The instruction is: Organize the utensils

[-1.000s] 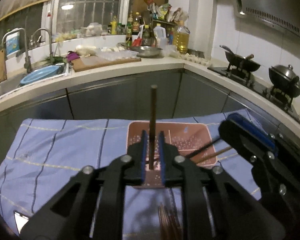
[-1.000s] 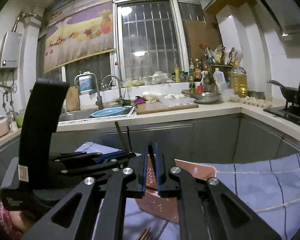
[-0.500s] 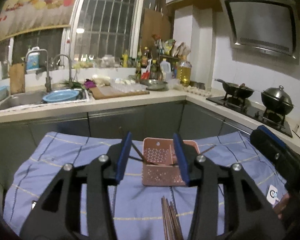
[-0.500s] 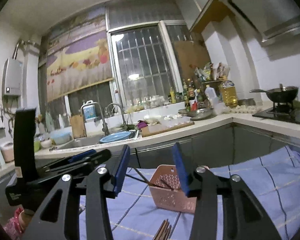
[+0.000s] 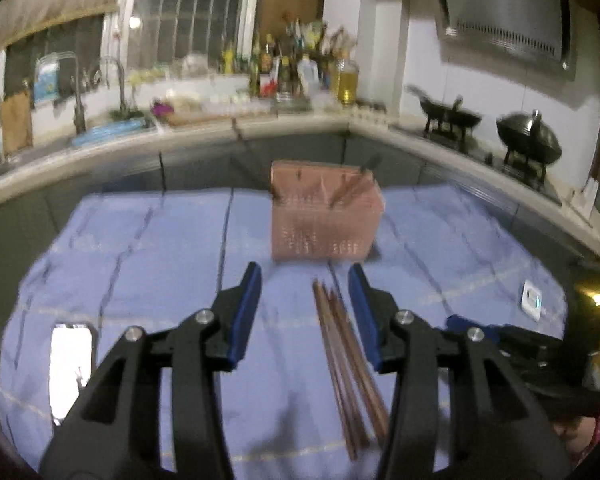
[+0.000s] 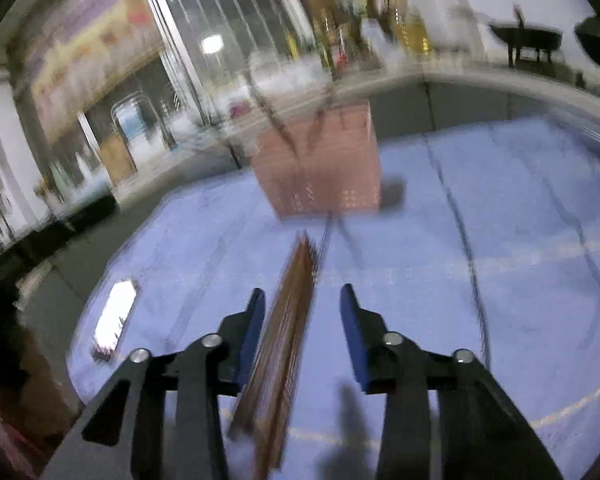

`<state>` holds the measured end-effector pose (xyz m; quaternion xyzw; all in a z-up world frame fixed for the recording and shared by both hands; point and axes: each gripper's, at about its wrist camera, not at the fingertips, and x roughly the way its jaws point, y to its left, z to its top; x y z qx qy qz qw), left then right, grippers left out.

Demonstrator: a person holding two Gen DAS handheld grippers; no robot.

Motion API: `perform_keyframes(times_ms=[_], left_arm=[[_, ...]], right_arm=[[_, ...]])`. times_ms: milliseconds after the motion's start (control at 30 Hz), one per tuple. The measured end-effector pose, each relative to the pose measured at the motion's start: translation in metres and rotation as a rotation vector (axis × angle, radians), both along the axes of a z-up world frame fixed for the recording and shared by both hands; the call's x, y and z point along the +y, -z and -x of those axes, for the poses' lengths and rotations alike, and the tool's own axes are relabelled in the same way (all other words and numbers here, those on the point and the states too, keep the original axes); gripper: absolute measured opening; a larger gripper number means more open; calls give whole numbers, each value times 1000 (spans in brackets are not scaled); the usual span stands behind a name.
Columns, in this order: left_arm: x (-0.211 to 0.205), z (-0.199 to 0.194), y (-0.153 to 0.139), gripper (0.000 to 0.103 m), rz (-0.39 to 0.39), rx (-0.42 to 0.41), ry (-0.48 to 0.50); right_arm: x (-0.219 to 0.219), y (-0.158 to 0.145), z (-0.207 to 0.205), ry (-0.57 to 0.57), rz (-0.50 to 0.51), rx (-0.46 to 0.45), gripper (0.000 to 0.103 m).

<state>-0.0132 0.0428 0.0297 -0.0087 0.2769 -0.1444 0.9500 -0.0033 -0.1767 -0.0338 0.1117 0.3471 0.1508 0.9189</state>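
A pink perforated utensil basket (image 5: 326,216) stands on the blue cloth (image 5: 140,248) with several chopsticks leaning in it. It also shows in the blurred right wrist view (image 6: 320,164). A bundle of brown chopsticks (image 5: 346,364) lies flat on the cloth in front of it. My left gripper (image 5: 304,284) is open and empty, with the bundle's far end between its fingers. My right gripper (image 6: 302,304) is open above the same chopsticks (image 6: 284,328), which run between its fingers. The right gripper's body (image 5: 532,356) shows low at the right of the left view.
A phone with a lit screen (image 5: 70,364) lies on the cloth at the left. A small white object (image 5: 532,302) lies at the cloth's right edge. A counter with sink (image 5: 100,132), bottles (image 5: 346,80) and two pans on a stove (image 5: 528,140) runs behind.
Both grippers opened, the left letting go of its chopstick at the basket, and drew back and down toward the bundle on the cloth. The basket now stands farther away.
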Motion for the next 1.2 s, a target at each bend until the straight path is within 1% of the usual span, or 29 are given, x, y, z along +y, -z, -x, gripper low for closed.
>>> perform_keyframes(times_ms=[33,100,133,233,333,500,633,867,967,1100,1200], left_arm=[[0,-2,9,43,4,37,9],[-1,-8,32,43,8,127,24],[-2,-11,45,43,4,171,31],[-7,-16,72,43,-2,256,43],[-12,-19,91,43,-7,315,54],[-19,-24,109,43,-25,363,64],[-26,-28,117,43,-42,382,74],[-34,-35,126,43,-73,394,75],[-34,-36,127,42,-83,387,71],[-32,-38,126,42,-72,396,70],[-33,-39,127,42,-89,389,56]], right_arm=[[5,13,-2,-18,20,49,31],[16,32,-3,-54,42,116,27],[21,37,-3,-66,55,130,27],[35,52,1,-104,99,157,26],[42,61,1,-129,117,181,25],[47,64,1,-147,147,183,25],[37,62,-2,-122,134,184,24],[28,63,-5,-104,114,184,24],[24,62,-5,-95,97,183,24],[21,60,-6,-85,91,172,24],[23,60,-7,-87,126,161,24]])
